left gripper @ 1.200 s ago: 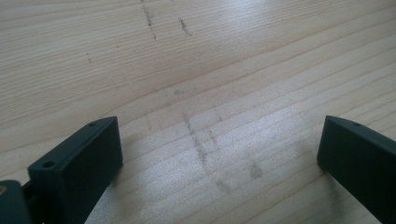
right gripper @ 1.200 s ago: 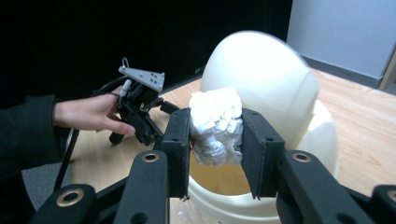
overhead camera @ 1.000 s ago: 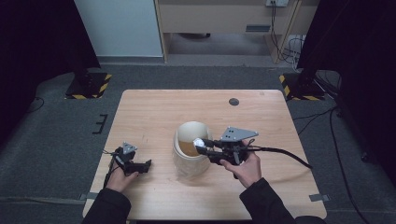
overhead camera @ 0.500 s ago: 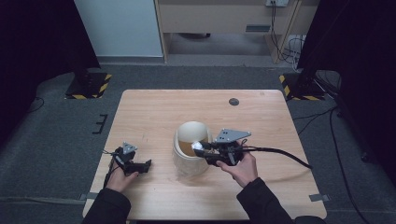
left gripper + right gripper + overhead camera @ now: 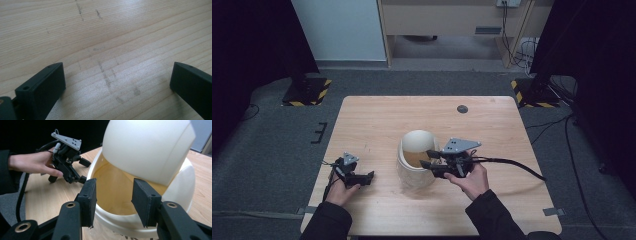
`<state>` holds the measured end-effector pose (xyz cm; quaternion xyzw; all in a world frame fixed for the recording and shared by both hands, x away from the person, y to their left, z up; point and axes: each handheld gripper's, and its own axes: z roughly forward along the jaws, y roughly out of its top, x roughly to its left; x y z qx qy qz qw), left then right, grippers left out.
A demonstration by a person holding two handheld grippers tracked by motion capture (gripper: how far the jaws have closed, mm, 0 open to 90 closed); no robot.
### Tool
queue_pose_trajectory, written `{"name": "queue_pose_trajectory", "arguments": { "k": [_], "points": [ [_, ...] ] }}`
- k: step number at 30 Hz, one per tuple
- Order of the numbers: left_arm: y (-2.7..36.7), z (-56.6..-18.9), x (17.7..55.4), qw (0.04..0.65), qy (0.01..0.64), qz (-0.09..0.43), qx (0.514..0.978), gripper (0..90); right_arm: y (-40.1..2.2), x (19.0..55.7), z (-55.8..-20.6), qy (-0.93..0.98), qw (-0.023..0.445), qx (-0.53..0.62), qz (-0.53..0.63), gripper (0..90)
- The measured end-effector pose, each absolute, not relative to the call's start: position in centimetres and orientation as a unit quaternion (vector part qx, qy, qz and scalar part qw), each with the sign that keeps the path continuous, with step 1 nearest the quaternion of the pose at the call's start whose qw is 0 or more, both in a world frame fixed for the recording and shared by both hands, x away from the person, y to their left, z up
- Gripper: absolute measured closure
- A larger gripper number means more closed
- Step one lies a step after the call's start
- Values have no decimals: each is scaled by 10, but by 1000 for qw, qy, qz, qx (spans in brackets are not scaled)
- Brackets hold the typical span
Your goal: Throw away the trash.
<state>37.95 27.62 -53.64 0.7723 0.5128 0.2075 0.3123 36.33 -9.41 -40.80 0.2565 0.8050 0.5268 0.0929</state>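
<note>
A cream-white bin (image 5: 414, 176) with a tilted swing lid (image 5: 419, 141) stands near the middle of the wooden table (image 5: 377, 120). My right gripper (image 5: 428, 157) hovers at the bin's right side, tips over the opening. In the right gripper view the right gripper (image 5: 113, 192) has a clear gap between its pads, above the bin's yellowish inside, under the lid (image 5: 147, 147). Its jaws have just been opening, with nothing between them. My left gripper (image 5: 368, 178) rests low on the table left of the bin. The left gripper (image 5: 117, 77) stands wide open over bare wood.
A small dark disc (image 5: 462, 108) lies at the table's far right. The right gripper's cable (image 5: 512, 164) trails off to the right across the table. Black stands with striped bases flank the table on the grey floor.
The right gripper's jaws have parted over the bin's opening. Neither hand has moved, and the bin and its lid stand as before.
</note>
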Motion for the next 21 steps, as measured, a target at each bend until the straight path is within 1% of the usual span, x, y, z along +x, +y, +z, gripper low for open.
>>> {"name": "queue_pose_trajectory", "arguments": {
  "k": [7, 11, 14, 21],
  "points": [
    [276, -536, 379, 312, 513, 208, 772, 0, -114, 358, -393, 790, 125, 259, 542, 450],
    [276, -536, 379, 312, 513, 208, 772, 0, -132, 360, -394, 777, 141, 279, 546, 388],
    [276, -536, 379, 312, 513, 208, 772, 0, -148, 364, -400, 772, 156, 296, 540, 339],
    [276, -536, 379, 312, 513, 208, 772, 0, -184, 373, -427, 772, 176, 340, 507, 278]
  ]
}}
